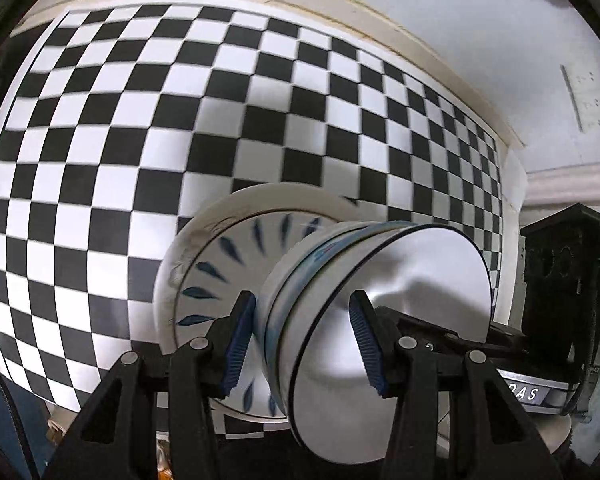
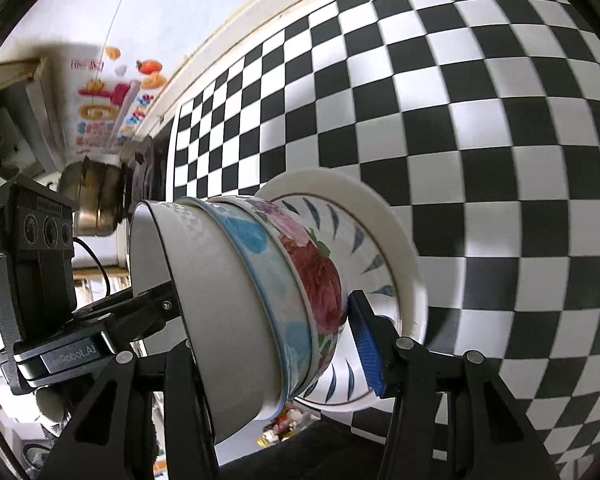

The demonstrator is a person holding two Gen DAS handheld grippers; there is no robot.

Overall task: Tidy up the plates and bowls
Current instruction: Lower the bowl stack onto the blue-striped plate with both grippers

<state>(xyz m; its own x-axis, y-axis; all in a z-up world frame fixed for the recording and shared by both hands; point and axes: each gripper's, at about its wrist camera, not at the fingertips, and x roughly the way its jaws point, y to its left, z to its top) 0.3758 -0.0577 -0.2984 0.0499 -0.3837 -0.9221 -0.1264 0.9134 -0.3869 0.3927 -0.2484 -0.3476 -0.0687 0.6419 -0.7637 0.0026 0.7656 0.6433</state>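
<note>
A stack of nested bowls (image 1: pixel 340 304) sits on a white plate with blue leaf marks (image 1: pixel 220 276), which lies on a larger cream plate (image 1: pixel 180 256) on the checkered cloth. My left gripper (image 1: pixel 304 344) straddles the rim of the stack, one pad outside, one inside the top white bowl (image 1: pixel 400 320). In the right wrist view the stack shows a white bowl (image 2: pixel 204 280), a blue-patterned bowl (image 2: pixel 260 264) and a floral bowl (image 2: pixel 316 272). My right gripper (image 2: pixel 276 356) straddles the stack too; its right pad (image 2: pixel 364 344) touches the floral bowl, its left finger is hidden inside the white bowl.
The black-and-white checkered cloth (image 1: pixel 180 120) covers the table up to a cream wall edge (image 1: pixel 340 12). A metal pot (image 2: pixel 96 200) and a colourful package (image 2: pixel 108 100) stand at the far side. Each gripper's body shows in the other's view (image 2: pixel 32 264).
</note>
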